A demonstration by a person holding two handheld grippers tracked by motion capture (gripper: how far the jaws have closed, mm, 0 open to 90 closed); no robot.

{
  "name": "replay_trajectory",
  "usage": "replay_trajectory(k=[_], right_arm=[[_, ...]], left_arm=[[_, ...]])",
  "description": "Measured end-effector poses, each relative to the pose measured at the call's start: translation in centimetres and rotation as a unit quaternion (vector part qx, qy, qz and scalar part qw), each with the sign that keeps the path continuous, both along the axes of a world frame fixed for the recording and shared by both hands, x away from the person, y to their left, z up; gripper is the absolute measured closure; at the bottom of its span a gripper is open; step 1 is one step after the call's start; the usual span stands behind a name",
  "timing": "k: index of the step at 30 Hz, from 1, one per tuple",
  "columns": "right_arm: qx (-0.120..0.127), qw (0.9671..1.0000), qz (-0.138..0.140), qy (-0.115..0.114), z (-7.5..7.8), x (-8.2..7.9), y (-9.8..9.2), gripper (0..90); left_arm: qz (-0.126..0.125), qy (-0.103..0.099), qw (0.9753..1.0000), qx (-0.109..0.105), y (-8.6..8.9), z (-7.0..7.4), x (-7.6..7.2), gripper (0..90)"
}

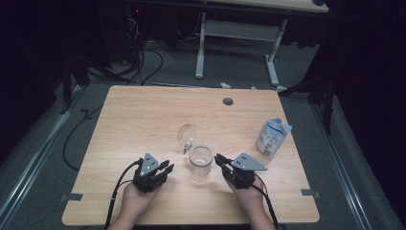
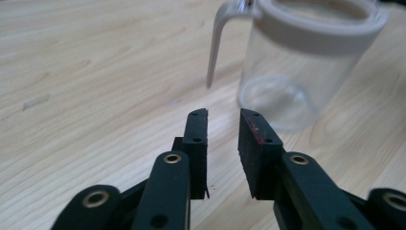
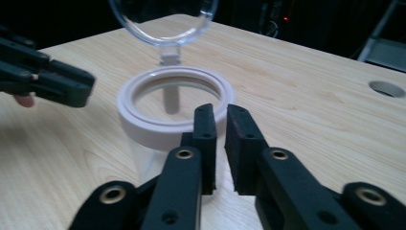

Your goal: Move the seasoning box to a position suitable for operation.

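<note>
Clear jar (image 1: 200, 160) with hinged lid (image 1: 186, 134) open, near table's front edge: light, rigid, slippery, breakable. Grip the white collar (image 3: 158, 127). Left gripper (image 1: 166, 168) slightly open, empty; right gripper (image 1: 220, 160) nearly closed, empty.

A light wooden table (image 1: 143, 115) stood on grey carpet (image 1: 230, 72) in a dim room, with a white-legged desk (image 1: 273, 57) and tangled cables (image 1: 139, 57) behind.

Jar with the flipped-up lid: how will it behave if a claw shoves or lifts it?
The jar looks empty and clear, so probably light and prone to sliding on the table. Its smooth wall may slip in a claw. The open lid likely shifts weight backward, so it may tip.
</note>
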State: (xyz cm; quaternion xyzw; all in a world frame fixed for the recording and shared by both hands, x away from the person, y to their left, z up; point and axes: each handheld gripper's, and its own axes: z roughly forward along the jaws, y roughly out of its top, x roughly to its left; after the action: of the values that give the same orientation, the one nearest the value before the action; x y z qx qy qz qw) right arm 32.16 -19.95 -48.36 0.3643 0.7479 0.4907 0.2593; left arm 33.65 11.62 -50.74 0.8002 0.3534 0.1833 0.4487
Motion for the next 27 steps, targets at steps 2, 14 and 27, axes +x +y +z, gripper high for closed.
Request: replay_trajectory(k=[2,14,27], right_arm=[[0.002,0.9999,-0.008,0.006,-0.3,0.1,-0.4,78.9],[-0.029,0.9964,-0.069,0.038,-2.5,-0.1,-2.8,65.0],[-0.033,0.9909,-0.123,0.042,-2.5,-2.5,-6.5,58.4]], left_arm=[[-0.005,-0.008,0.9998,0.018,0.4,-0.2,0.0,67.9],[-0.005,0.012,0.9999,-0.007,3.0,-1.5,0.5,56.6],[0.024,0.001,0.9996,-0.016,5.0,-1.0,-0.9,51.7]])
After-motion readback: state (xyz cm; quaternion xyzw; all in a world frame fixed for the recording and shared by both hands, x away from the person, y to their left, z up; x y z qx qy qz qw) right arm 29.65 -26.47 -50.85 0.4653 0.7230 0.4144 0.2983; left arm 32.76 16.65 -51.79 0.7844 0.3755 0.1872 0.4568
